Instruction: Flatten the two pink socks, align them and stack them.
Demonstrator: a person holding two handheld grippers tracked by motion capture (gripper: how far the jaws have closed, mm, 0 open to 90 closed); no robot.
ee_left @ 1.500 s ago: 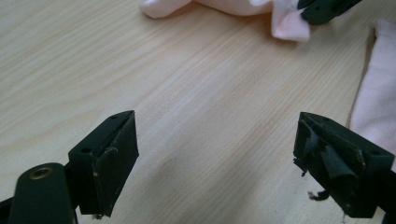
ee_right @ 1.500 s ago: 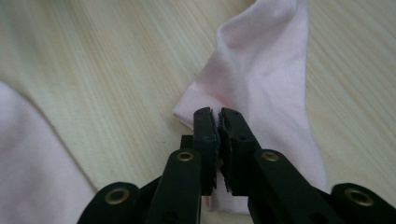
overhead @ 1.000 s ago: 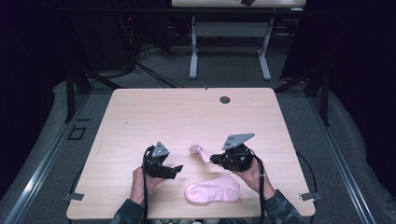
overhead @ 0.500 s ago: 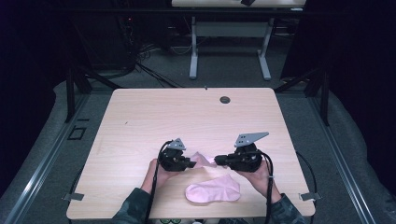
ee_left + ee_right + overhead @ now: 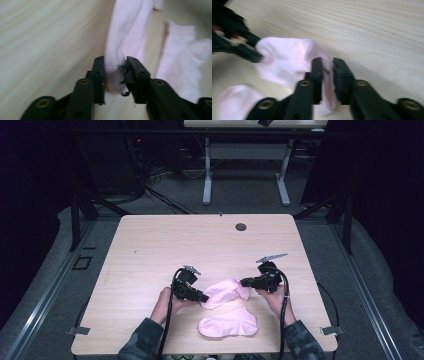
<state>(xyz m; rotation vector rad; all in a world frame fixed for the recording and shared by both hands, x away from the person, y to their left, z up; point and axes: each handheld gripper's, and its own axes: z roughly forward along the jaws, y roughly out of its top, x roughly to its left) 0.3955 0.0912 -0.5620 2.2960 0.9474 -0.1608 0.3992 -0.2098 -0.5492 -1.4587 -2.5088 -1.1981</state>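
A pink sock (image 5: pixel 224 291) is stretched between both grippers just above the table (image 5: pixel 165 245). My left gripper (image 5: pixel 204 298) is shut on its left end, where the pink sock (image 5: pixel 125 37) runs away from the jaws. My right gripper (image 5: pixel 243 282) is shut on the other end; the pink sock (image 5: pixel 287 60) bunches between its jaws, with the left gripper (image 5: pixel 259 56) pinching the far side. A second pink sock (image 5: pixel 227 324) lies flat near the front edge, and the second sock (image 5: pixel 182 65) appears beside the held one and at the lower left (image 5: pixel 234 102).
A dark round grommet (image 5: pixel 241 227) sits near the table's far edge. Cables trail from both grippers over the front edge. Beyond the table stand another desk's white legs (image 5: pixel 206 175) and dark curtains.
Both grippers rose and spread apart, the left moving right to take one end of the sock. The sock now hangs stretched between them, where earlier the right gripper held it alone.
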